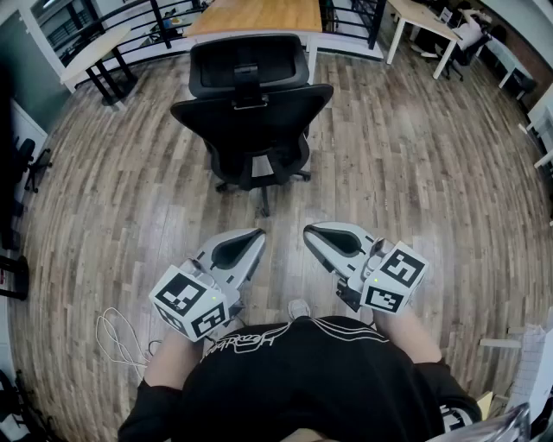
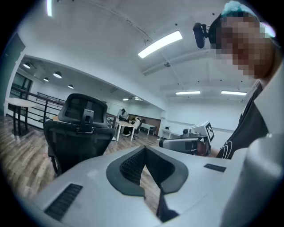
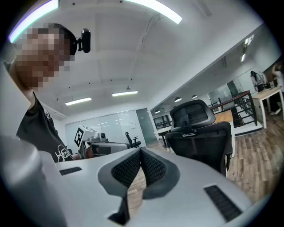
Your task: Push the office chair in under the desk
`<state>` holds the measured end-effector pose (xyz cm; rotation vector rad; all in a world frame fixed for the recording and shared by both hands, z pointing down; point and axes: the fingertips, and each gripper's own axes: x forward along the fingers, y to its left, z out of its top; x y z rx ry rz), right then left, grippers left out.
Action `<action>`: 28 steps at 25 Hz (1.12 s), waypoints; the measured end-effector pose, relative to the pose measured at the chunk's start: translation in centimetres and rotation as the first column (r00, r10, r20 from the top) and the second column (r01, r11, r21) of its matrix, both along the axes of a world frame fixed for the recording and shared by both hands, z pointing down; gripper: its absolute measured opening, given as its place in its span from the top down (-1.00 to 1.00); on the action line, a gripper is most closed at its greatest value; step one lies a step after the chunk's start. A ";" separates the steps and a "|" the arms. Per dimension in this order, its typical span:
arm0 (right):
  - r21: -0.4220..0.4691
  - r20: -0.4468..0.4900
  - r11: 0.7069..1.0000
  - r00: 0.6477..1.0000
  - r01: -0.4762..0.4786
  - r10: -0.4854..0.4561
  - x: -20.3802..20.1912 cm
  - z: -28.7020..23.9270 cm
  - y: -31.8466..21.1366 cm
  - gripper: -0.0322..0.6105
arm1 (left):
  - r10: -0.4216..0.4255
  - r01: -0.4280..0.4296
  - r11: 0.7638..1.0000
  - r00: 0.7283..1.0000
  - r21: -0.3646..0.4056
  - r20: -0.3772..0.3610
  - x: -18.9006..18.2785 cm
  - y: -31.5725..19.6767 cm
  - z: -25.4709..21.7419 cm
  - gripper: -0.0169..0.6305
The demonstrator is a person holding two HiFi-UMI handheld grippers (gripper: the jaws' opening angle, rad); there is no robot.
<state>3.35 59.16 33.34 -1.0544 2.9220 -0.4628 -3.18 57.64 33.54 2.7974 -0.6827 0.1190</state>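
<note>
Beyond both grippers, the head view alone shows the office chair's (image 1: 251,112) wheeled base, near the desk (image 1: 255,15). The gripper views show the left gripper (image 2: 144,149) and right gripper (image 3: 141,150) pressed together, empty.

The office chair (image 1: 251,112) stands on the floor (image 1: 415,173) straight ahead of the left hand-held gripper (image 1: 257,235) and the right hand-held gripper (image 1: 309,231), apart from both, its back toward them. Beyond it lies the counter (image 1: 255,15) — the chair sits between. The hand-held grippers are side by side, tips near but apart; a cable (image 1: 117,337) lies behind and left of the left one.
</note>
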 end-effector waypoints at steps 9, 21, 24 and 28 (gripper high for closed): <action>0.022 -0.019 1.000 1.000 0.013 -0.013 1.7 -1.1 -1.6 0.77 | -0.030 0.029 0.998 0.999 0.050 0.015 1.7 -1.6 -0.6 0.92; 0.088 -0.038 0.996 0.999 0.030 -0.027 5.9 -2.2 -4.5 0.77 | -0.120 0.118 0.986 0.993 0.118 0.014 4.2 -3.9 -1.5 0.92; 0.097 -0.045 0.995 0.999 0.033 -0.028 5.7 -2.0 -5.6 0.77 | -0.145 0.142 0.983 0.989 0.115 0.021 3.4 -4.9 -1.2 0.92; 0.088 -0.049 0.996 0.999 0.024 -0.020 4.7 -1.4 -8.3 0.77 | -0.170 0.166 0.980 0.985 0.111 0.023 1.5 -7.6 -0.5 0.92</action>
